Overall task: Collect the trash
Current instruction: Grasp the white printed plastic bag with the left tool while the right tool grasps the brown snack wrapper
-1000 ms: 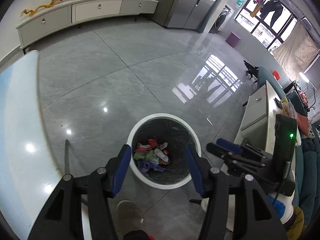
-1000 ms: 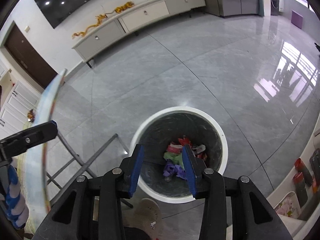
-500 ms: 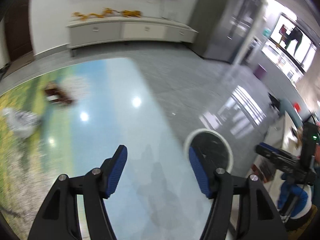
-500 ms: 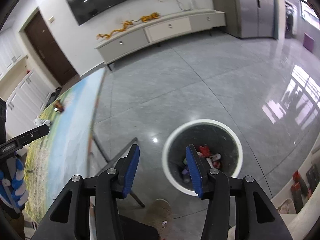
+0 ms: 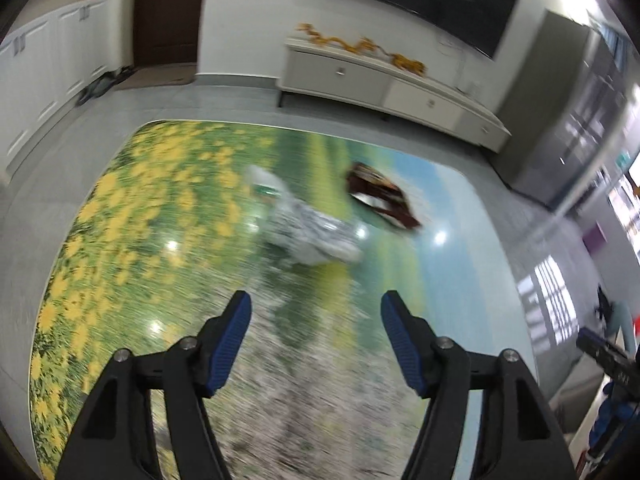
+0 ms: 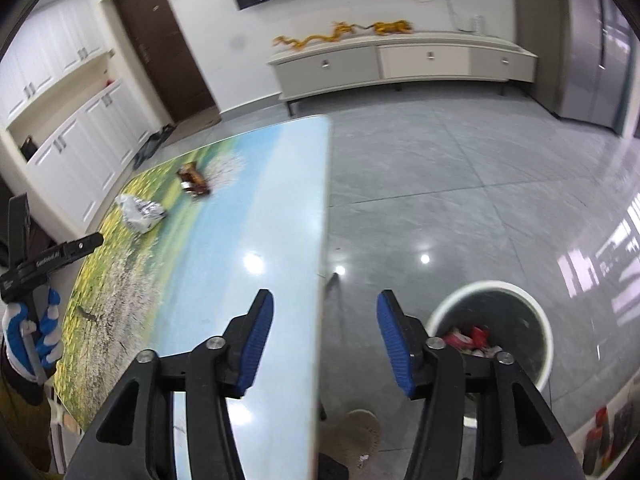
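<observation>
A crumpled silver wrapper (image 5: 308, 226) and a dark red-brown wrapper (image 5: 380, 198) lie on the table (image 5: 152, 216) with its flower-meadow print. My left gripper (image 5: 316, 338) is open and empty, above the table, short of the silver wrapper. My right gripper (image 6: 324, 336) is open and empty, over the table's right edge. The silver wrapper (image 6: 140, 210) and the brown wrapper (image 6: 194, 180) lie far ahead on its left. A white-rimmed bin (image 6: 538, 320) with coloured trash stands on the floor to its right.
A low white sideboard (image 6: 400, 64) stands along the far wall under a television. White cupboards (image 6: 80, 136) and a dark door (image 6: 160, 40) are at the left. The left gripper's handle and gloved hand (image 6: 30, 320) show at the left edge. The floor is glossy grey tile.
Both grippers have swung left, away from the bin and toward the table. The left wrist view now faces the two wrappers. The right gripper's jaws have opened wider.
</observation>
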Available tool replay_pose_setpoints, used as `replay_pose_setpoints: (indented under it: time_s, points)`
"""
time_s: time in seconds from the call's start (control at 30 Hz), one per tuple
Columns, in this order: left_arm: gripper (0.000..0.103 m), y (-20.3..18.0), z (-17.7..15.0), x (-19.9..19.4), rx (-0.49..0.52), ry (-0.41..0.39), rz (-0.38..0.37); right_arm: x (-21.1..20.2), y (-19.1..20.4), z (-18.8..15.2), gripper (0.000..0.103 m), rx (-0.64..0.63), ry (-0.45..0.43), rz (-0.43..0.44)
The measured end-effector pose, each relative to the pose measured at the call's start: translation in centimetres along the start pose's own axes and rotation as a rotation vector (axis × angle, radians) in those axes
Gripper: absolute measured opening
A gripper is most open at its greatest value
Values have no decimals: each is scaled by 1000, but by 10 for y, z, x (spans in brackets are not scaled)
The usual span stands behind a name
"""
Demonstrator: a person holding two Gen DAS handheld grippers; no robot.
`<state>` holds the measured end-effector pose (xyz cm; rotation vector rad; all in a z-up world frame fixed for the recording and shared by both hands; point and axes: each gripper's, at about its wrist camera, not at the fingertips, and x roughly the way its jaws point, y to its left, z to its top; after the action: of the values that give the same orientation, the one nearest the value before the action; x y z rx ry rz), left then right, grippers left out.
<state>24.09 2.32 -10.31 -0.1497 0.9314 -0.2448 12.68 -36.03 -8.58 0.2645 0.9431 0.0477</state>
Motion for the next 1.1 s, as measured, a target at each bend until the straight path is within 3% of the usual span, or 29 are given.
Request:
replay_pose_setpoints:
  time_s: [0.17,0.5,0.67,0.7,0.73,0.87,0.9,1.1]
  points:
    - [71,26,23,22,-46,-13,-4,44,47,36,62,-94,26,42]
    - [69,24,52,79,-36,10,-26,158,151,128,62,-231,7,192]
    - [45,28,51,97,-25,41,-10,207,178,142,61,-268,38,190]
    - [44,30,51,99,-28,39,-14,213,179,141,54,-271,46,181]
    - [40,31,51,99,-29,32,-18,219,181,140,40,-276,56,174]
    - [24,26,46,92,-10,14,-24,214,178,130,20,-273,48,180]
    - [24,24,43,88,-5,8,-30,208,177,127,5,-279,38,183]
    - [22,8,21,50,40,-48,-18,150,160,97,5,-241,-21,219]
